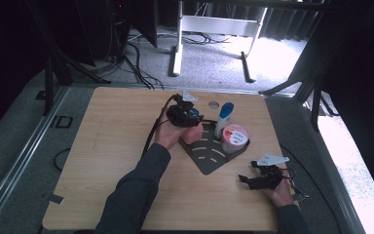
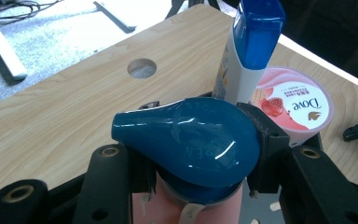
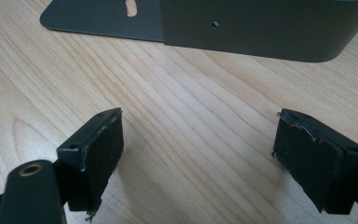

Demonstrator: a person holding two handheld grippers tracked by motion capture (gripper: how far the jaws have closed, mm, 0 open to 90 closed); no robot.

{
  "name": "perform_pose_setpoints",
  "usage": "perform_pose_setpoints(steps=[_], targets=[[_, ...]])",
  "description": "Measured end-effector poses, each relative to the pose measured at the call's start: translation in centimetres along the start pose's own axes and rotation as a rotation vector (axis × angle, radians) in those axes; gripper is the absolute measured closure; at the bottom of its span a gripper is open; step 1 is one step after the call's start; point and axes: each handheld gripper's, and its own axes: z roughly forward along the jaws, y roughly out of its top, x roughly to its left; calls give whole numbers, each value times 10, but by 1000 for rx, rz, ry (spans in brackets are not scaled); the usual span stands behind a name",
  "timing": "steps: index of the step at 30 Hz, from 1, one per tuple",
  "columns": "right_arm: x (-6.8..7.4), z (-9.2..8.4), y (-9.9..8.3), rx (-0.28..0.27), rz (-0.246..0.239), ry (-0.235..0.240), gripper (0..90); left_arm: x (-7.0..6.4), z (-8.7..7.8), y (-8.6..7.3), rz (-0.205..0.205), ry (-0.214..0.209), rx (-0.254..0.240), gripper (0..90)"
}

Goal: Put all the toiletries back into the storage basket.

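Observation:
My left gripper (image 1: 189, 115) hovers at the back corner of the dark grey corner rack (image 1: 208, 158), shut on a blue teardrop-shaped container top (image 2: 182, 135) with a pinkish body below it. Just beyond stand a white bottle with a blue cap (image 2: 247, 56) and a pink Dove tub (image 2: 292, 105), both in the rack; the high view shows the bottle (image 1: 224, 119) and the tub (image 1: 234, 138) side by side. My right gripper (image 1: 259, 179) rests low over the table's front right, open, with bare wood between its pads (image 3: 98, 149). The rack's wall (image 3: 261, 28) lies ahead of it.
The wooden table (image 1: 112, 146) has a round hole (image 1: 214, 104) near its far edge. Beyond the table are floor cables (image 1: 136, 63) and a white stand (image 1: 214, 29). Dark curtains close in both sides.

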Motion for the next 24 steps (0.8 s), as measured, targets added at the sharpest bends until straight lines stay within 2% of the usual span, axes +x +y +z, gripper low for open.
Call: perform_pose_setpoints(steps=[21, 24], targets=[[0, 0, 0, 0, 0, 0, 157, 2, 13, 2, -26, 17, -12, 529], [0, 0, 0, 0, 0, 0, 157, 3, 16, 2, -40, 13, -21, 529]])
